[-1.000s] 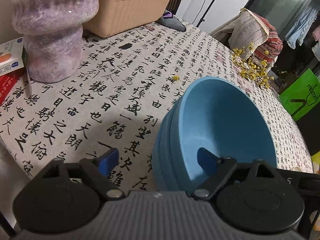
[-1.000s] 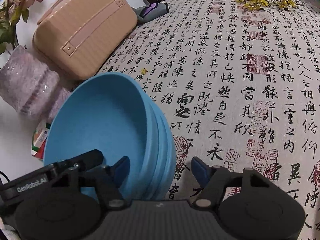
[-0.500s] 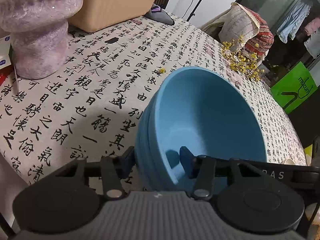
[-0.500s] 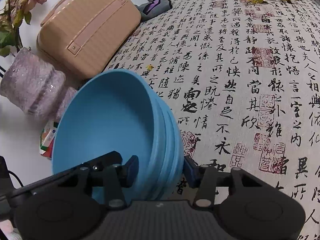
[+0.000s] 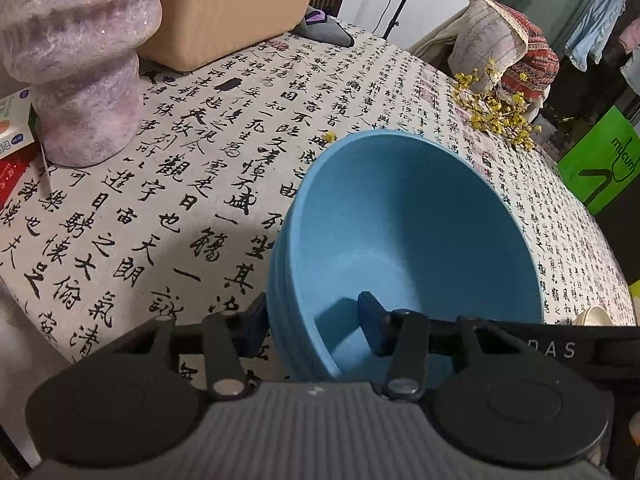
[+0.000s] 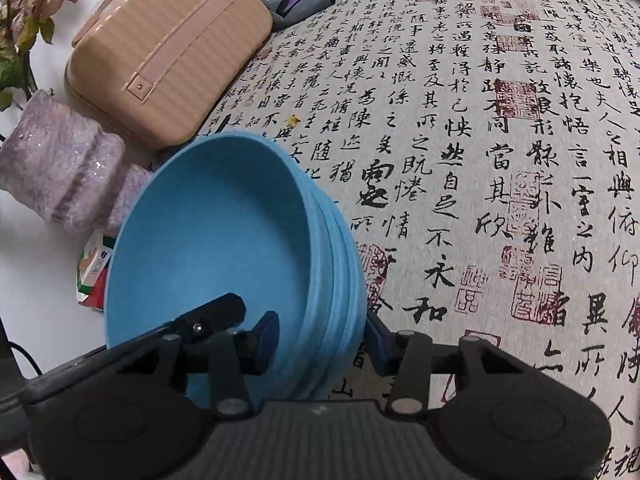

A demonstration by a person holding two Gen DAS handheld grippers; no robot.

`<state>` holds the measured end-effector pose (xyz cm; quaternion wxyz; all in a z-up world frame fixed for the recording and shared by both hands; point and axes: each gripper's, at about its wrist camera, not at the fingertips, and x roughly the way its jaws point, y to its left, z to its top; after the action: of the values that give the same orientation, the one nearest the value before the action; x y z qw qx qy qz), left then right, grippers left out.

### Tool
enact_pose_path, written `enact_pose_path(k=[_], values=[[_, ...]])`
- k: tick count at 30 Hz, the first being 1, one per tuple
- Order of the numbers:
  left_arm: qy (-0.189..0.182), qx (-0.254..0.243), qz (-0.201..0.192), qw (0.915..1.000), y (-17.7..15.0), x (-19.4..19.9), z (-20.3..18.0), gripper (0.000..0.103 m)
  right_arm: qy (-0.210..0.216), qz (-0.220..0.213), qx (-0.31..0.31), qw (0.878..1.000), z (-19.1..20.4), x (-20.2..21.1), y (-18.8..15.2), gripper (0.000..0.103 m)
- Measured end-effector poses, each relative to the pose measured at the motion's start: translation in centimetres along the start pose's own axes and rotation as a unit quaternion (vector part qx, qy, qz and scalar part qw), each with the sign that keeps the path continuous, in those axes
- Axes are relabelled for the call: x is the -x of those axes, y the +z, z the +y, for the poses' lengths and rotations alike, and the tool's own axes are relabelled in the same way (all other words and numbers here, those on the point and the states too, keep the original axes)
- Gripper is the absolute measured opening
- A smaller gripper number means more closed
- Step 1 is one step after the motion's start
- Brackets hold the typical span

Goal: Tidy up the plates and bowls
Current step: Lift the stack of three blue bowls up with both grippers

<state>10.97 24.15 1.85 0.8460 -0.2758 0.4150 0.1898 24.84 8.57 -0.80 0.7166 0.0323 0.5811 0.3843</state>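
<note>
Cream cloth printed with black calligraphy covers the table (image 5: 168, 216) and fills most of both views. On it, at the upper left of the right wrist view, lies a peach-coloured ribbed case (image 6: 168, 48) with a strap along its top; the same case sits at the top centre of the left wrist view. A mottled lilac vase (image 5: 80, 60) stands at the upper left of the left view, just beside the case.

A stack of blue bowls (image 5: 416, 248), nested one inside another, takes up the lower middle of both views and rests on the cloth near the table's edge. The left gripper (image 5: 310, 326) is closed on the stack's rim at the bottom of its frame, one blue pad outside the wall and one inside. The right gripper (image 6: 322, 338) clamps the opposite rim the same way, one pad inside the top bowl and one against the outer walls.

A sprig of small yellow flowers (image 5: 496, 114) lies on the cloth at the upper right of the left view. A green bag (image 5: 604, 160) shows at the right edge, off the table.
</note>
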Motion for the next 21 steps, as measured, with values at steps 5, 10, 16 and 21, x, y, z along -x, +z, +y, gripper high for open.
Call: enact_pose_path(k=[5, 10, 16, 21], values=[[0.002, 0.0, 0.0, 1.0, -0.2, 0.2, -0.3, 0.046, 0.0, -0.001, -0.007, 1.0, -0.3, 0.5, -0.4, 0.045], [0.003, -0.002, -0.002, 1.0, -0.4, 0.5, -0.6, 0.046, 0.001, -0.002, -0.011, 1.0, -0.6, 1.2, -0.8, 0.045], [0.002, -0.005, -0.004, 1.0, -0.7, 0.9, -0.9, 0.046, -0.001, -0.006, -0.013, 1.0, -0.5, 1.9, -1.2, 0.045], [0.0, -0.008, -0.006, 1.0, -1.0, 1.3, -1.3, 0.046, -0.003, -0.009, -0.013, 1.0, -0.5, 2.6, -1.6, 0.045]])
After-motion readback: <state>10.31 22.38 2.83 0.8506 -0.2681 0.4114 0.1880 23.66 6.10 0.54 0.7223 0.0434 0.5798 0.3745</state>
